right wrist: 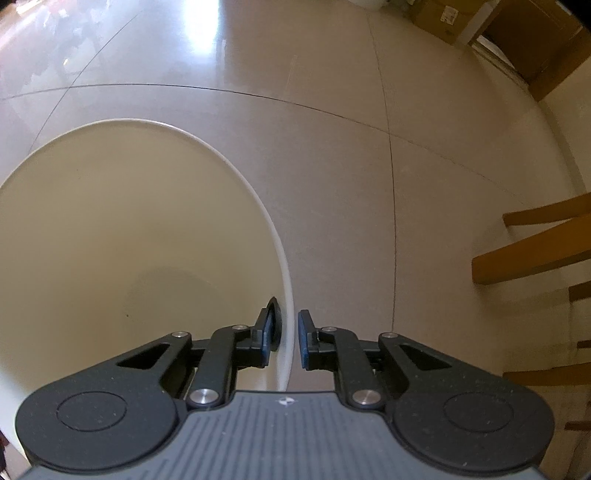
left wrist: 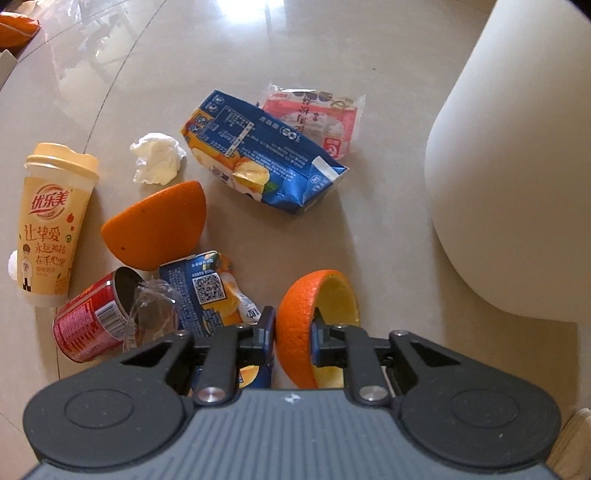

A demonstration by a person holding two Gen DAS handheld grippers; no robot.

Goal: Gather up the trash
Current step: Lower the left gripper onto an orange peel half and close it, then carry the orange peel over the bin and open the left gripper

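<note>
My left gripper (left wrist: 293, 332) is shut on the wall of a hollow orange peel half (left wrist: 295, 332), just above the floor. Around it lie another orange peel half (left wrist: 157, 225), a crushed blue juice carton (left wrist: 258, 151), a smaller crumpled blue carton (left wrist: 205, 295), a red can (left wrist: 88, 321), a yellow milk-tea cup (left wrist: 51, 225), a white tissue wad (left wrist: 157, 158) and a pink wrapper (left wrist: 317, 118). My right gripper (right wrist: 286, 334) is shut on the rim of a cream waste bin (right wrist: 284, 258), one finger inside and one outside. The bin's inside looks empty.
The cream bin's outer wall (left wrist: 517, 166) rises at the right of the left wrist view. Wooden chair legs (right wrist: 535, 254) stand to the right on the tiled floor (right wrist: 369, 166). Cardboard boxes (right wrist: 447, 14) sit far back. An orange bag (left wrist: 16, 29) lies far left.
</note>
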